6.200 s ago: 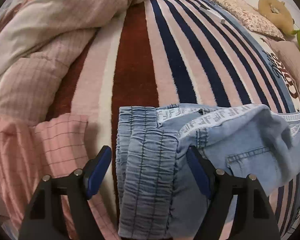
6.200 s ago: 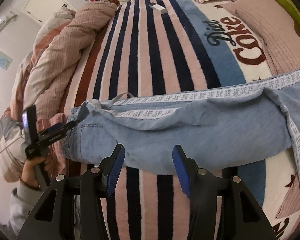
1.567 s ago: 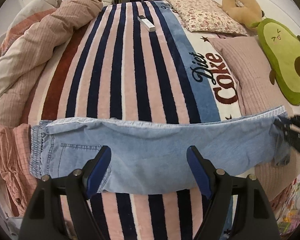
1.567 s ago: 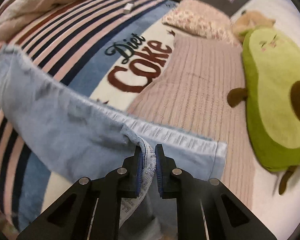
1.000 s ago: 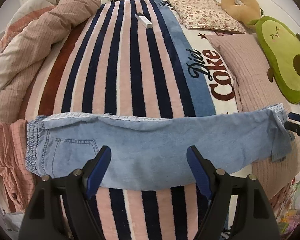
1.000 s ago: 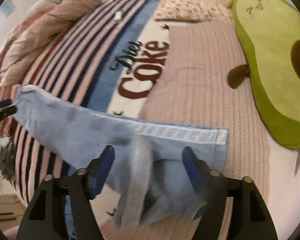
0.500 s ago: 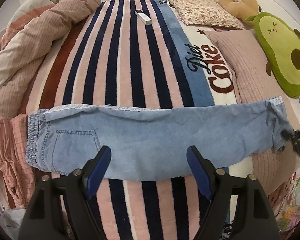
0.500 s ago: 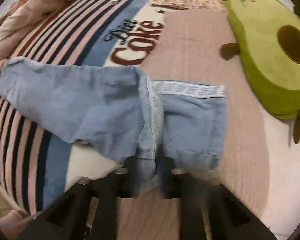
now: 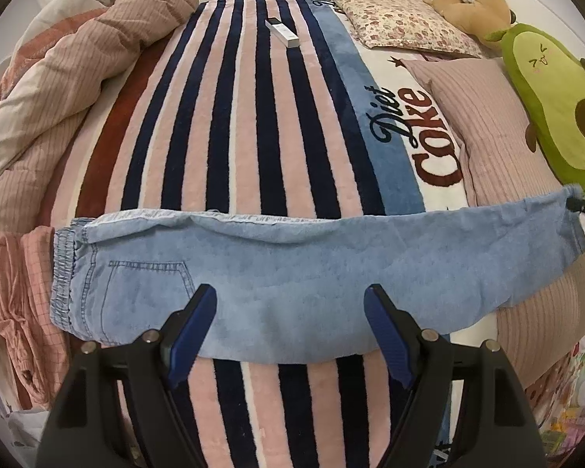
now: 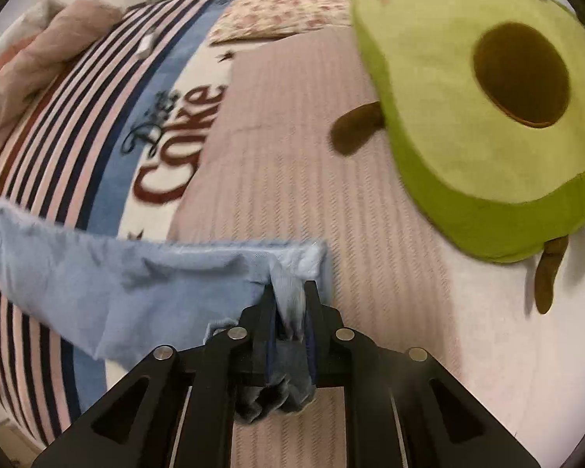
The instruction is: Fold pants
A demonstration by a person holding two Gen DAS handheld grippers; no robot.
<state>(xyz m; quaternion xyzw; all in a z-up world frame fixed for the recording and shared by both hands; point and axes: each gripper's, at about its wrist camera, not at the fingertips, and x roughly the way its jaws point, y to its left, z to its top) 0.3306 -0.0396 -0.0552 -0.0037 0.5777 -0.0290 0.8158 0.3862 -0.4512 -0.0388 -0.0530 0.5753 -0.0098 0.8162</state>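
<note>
The right gripper (image 10: pixel 290 304) is pinching the hem of the pants (image 9: pixel 292 269), jaws opening slightly, while the left gripper (image 9: pixel 290 323) is hovering wide open, holding nothing.

Left gripper (image 9: pixel 290 323) wide apart, right gripper (image 10: pixel 288 304) opening slightly, seemingly pinching cloth

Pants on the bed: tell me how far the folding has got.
Done: the pants lie stretched across the striped blanket, folded lengthwise so one leg lies on the other, waistband at the left. In hand: the right gripper has its jaws pinched on the cuff end, over the ribbed pillow. The left gripper hovers open above the middle, holding nothing. Left: no crosswise fold yet, cuffs to waistband.
</note>
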